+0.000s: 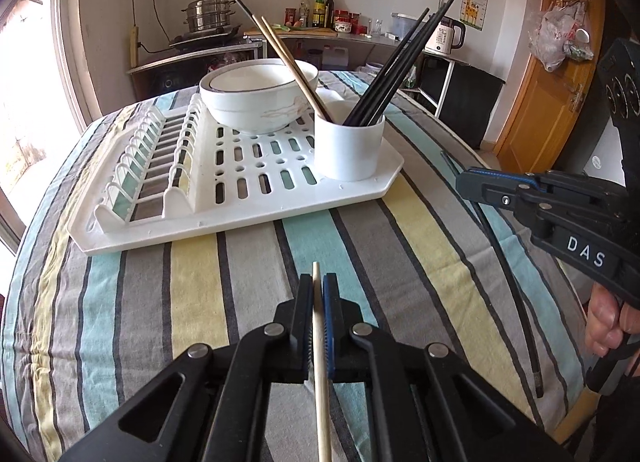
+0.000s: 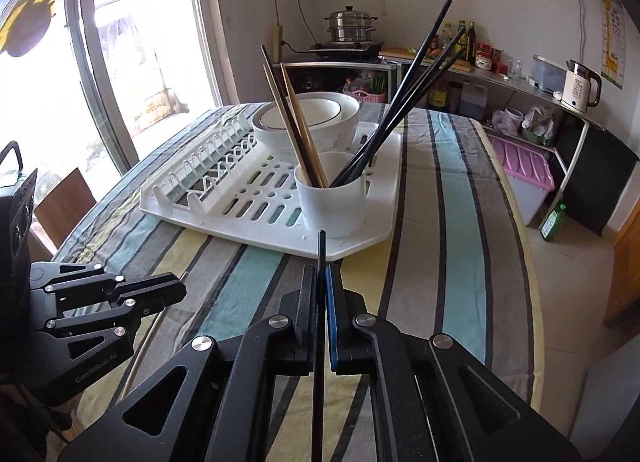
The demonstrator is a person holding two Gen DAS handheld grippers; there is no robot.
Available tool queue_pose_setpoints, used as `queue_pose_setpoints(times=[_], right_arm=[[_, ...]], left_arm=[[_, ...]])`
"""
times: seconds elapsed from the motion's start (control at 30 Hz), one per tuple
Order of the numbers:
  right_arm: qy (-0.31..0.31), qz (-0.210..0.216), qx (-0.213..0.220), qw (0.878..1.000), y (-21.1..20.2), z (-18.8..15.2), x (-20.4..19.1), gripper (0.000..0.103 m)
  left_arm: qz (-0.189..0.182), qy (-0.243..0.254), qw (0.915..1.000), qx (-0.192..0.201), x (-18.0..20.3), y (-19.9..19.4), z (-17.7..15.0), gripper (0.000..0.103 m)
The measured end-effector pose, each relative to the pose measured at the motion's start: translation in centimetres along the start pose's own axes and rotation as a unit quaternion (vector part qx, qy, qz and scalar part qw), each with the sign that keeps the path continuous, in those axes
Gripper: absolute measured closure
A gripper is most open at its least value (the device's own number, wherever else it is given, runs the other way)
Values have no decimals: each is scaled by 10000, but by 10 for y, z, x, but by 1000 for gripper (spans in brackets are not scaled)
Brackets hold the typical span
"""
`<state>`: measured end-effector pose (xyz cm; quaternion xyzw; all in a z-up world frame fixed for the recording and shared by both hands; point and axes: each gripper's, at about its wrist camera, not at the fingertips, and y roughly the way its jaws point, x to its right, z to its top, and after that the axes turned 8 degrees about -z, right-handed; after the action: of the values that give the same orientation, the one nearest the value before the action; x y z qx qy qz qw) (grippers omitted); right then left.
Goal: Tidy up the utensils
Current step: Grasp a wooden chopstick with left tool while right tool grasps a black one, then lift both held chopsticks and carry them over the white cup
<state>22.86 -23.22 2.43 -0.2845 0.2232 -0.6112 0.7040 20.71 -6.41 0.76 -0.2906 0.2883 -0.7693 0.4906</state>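
Left gripper [image 1: 318,290]: clamped on a light wooden chopstick [image 1: 320,362], which runs lengthwise between the pads; its tip pokes out just past the fingertips. Right gripper [image 2: 320,282]: clamped on a black chopstick [image 2: 321,250] the same way, tip just beyond the fingers. In the left wrist view the right gripper shows from the side, with the black chopstick trailing back and down over the striped tablecloth [image 1: 224,274]; a hand [image 1: 608,322] grips its handle.

Both grippers sit above the cloth, short of the white dish rack [image 1: 248,214]. At the rack's near right corner stands a white cup [image 1: 349,148], upright. It holds a bunch of black chopsticks [image 1: 404,58] leaning right and wooden chopsticks [image 1: 288,58] leaning left, with one dark one among those.

Behind the cup, white bowls [image 1: 256,98] sit stacked on the rack. The plate slots [image 1: 152,158] at the rack's left hold nothing.

Far back: counter with a steamer pot [image 1: 209,14], bottles, a kettle [image 1: 445,35].
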Motion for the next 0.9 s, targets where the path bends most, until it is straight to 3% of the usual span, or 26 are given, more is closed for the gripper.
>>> queue_pose_setpoints(times=[0.5, 0.9], right_arm=[[81, -78, 960, 9953, -82, 12, -2, 99], [87, -211, 1162, 9930, -110, -1, -3, 99]], left_arm=[[-100, 134, 9960, 877, 1, -78, 25, 98], [-206, 149, 9937, 1089, 0, -103, 15, 98]])
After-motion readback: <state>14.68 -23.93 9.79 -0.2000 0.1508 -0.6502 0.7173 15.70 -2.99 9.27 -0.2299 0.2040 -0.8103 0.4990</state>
